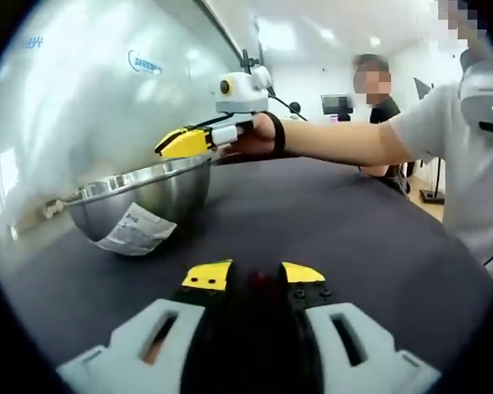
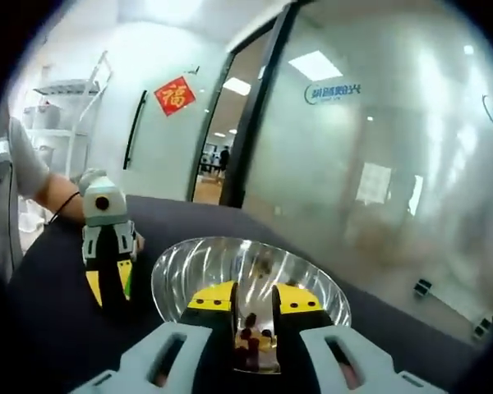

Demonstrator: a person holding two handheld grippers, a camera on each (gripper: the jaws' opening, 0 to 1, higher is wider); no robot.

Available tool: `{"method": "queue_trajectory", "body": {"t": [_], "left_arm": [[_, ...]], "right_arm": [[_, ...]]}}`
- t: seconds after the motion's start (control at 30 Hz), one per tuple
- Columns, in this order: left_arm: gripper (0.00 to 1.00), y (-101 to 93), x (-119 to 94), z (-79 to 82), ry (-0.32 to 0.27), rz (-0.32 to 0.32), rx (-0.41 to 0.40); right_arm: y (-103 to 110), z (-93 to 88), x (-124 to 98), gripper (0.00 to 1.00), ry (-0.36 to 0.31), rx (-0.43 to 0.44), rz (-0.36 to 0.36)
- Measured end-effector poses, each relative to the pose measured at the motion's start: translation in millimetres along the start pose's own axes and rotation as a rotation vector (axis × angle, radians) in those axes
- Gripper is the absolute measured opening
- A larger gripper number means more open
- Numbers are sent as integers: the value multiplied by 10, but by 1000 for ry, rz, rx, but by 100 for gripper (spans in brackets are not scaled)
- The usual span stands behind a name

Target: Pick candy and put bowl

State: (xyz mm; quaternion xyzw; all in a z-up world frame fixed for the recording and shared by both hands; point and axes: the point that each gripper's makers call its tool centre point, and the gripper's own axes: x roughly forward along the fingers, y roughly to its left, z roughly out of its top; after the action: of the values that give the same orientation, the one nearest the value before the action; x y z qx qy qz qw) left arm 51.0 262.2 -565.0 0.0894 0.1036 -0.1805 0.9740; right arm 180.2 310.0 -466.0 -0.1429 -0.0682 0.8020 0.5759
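A shiny steel bowl (image 1: pixel 148 193) stands on the dark table, with a white label on its outer wall. My left gripper (image 1: pixel 255 277) is low over the table in front of the bowl, shut on a dark red candy (image 1: pixel 259 285) held between its yellow tips. The left gripper (image 2: pixel 108 275) also stands to the left of the bowl in the right gripper view. A hand holds my right gripper (image 1: pixel 181 143) over the bowl's far rim. Seen from the right gripper (image 2: pixel 255 300), the bowl (image 2: pixel 197 267) lies just below, and a dark red candy (image 2: pixel 246 332) sits between the narrow jaws. Small yellow candies show beside it.
The dark table (image 1: pixel 329 222) stretches wide to the right of the bowl. A glass wall (image 2: pixel 378 148) runs along the table's far side. A person (image 1: pixel 378 90) stands behind the table, and white shelves (image 2: pixel 62 115) stand at the far left.
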Motion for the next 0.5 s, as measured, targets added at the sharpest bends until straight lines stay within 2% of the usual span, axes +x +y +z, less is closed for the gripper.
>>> {"method": "queue_trajectory", "body": {"t": [0.1,0.17,0.27,0.33,0.4,0.5], "left_arm": [[15,-4,2,-14,6,-2,5],[15,-12,5,-33,15,-6,11],[15,-33,18,-56,24,-14,18],[15,-35,39,-74,32,-16,24],[15,-39,52,-67,32,-17,20],[14,-72,71,-77,41,-28,21]], "right_arm": [[220,93,-136,12,-76,9,59],[476,70,-300,12,-111,24,136],[780,-131,-533,12,-116,55,216],[920,-416,-619,12,-68,116,238],[964,-663,-630,12,-2,141,236],[957,-751,-601,12,0,167,246]]}}
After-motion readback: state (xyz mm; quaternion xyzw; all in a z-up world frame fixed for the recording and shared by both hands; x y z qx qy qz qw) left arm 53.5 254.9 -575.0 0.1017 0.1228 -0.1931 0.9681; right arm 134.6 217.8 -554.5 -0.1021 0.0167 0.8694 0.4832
